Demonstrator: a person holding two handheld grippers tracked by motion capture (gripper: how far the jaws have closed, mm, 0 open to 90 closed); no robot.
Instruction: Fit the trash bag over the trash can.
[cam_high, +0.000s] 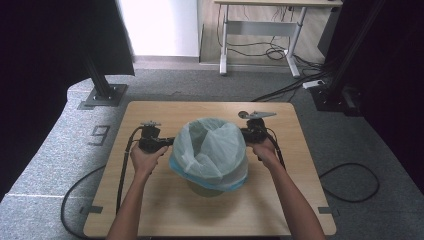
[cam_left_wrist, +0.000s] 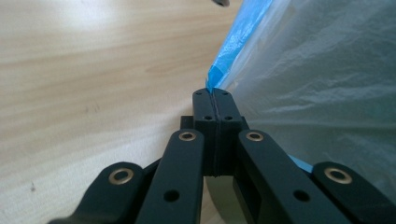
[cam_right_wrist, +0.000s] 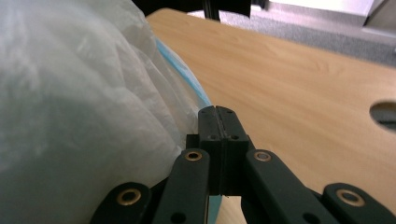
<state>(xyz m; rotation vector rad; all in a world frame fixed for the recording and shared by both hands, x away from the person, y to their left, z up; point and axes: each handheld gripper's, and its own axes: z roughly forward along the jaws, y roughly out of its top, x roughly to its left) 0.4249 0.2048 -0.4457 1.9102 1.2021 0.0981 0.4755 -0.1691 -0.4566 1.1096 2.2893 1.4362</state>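
So we've got the bin (cam_high: 212, 187) sitting mid-table (cam_high: 165, 215), with the pale bag (cam_high: 212, 150) draped over its rim. Left gripper (cam_high: 167, 142) is on the bin's left side, jaws pinched tight on the bag's blue hem (cam_left_wrist: 236, 44) in its own view. Right gripper (cam_high: 245, 134) sits on the bin's right side, jaws pressed together right at the hem (cam_right_wrist: 187, 77); we think it's got the plastic, but can't quite tell.

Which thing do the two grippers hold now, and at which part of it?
Both hold the plastic bag that lines the bin. The left gripper pinches its blue hem at the bag's left side; the right gripper is shut on the bag's edge at the right side.
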